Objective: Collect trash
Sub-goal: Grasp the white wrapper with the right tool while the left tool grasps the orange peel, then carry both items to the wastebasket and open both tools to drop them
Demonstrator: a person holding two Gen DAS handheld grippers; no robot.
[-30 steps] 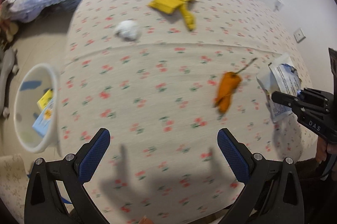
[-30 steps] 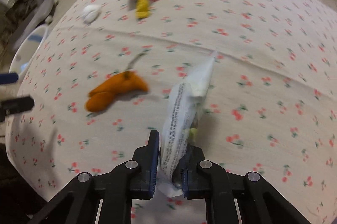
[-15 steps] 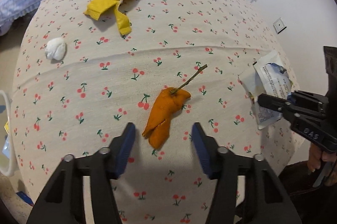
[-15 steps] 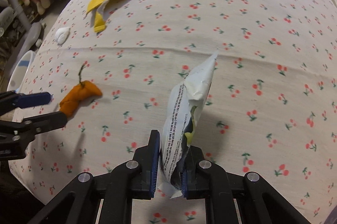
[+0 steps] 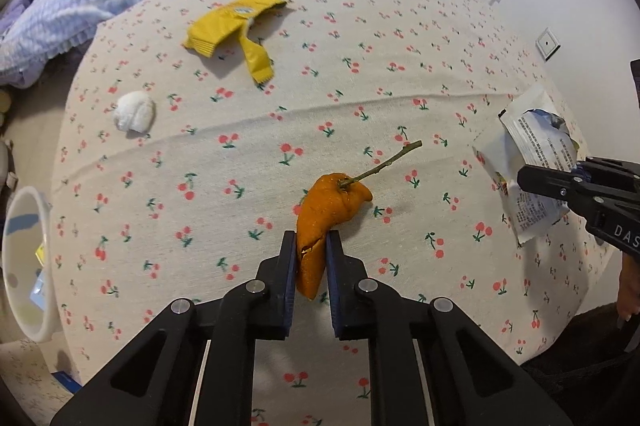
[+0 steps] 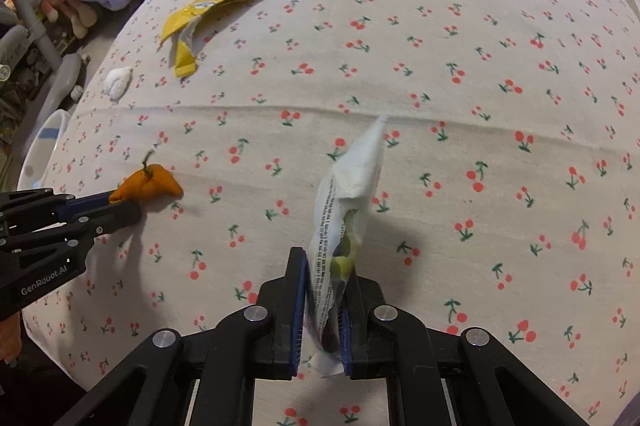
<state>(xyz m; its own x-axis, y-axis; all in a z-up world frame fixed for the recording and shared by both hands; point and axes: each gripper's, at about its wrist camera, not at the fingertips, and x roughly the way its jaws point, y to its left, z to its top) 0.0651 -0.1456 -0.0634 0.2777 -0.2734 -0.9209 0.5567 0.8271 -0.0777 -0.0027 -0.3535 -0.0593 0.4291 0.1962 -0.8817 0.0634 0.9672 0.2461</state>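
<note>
Left gripper (image 5: 311,258), wide apart a second ago, now closing on the orange peel (image 5: 326,216).

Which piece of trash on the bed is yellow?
The torn yellow wrapper, far up the bed. The peel is orange, the wad white.

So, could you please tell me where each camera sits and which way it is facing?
Left wrist: on the left gripper, angled steeply down at the bed; jaws closing on the orange peel; the right gripper shows at right.
Right wrist: on the right gripper, looking down its fingers clamping the white wrapper.
Shared: peel, yellow wrapper, tissue wad.
</note>
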